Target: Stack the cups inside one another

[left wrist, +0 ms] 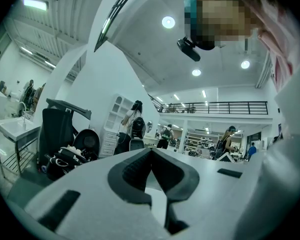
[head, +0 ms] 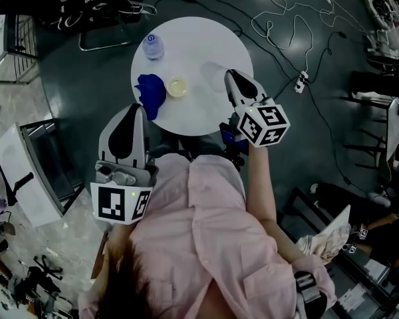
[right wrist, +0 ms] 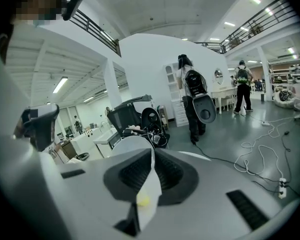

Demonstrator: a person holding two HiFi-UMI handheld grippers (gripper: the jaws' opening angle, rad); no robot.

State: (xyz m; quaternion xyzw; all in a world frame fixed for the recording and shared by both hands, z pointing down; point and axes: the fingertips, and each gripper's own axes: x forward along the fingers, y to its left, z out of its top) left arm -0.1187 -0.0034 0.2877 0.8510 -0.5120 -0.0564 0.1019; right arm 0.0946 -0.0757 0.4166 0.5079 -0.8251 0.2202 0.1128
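My left gripper (left wrist: 151,155) points upward, its jaws closed tip to tip; beyond them, round ceiling lights (left wrist: 168,22), a balcony railing (left wrist: 215,107) and distant people (left wrist: 136,121).

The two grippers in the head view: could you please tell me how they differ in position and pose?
The right gripper reaches over the round white table, its claw tip beside the clear plastic cup; the left gripper hangs off the table's near edge, near the crumpled blue cloth. The right gripper angles leftward, while the left gripper points nearly straight ahead. Both claws are shut and empty.
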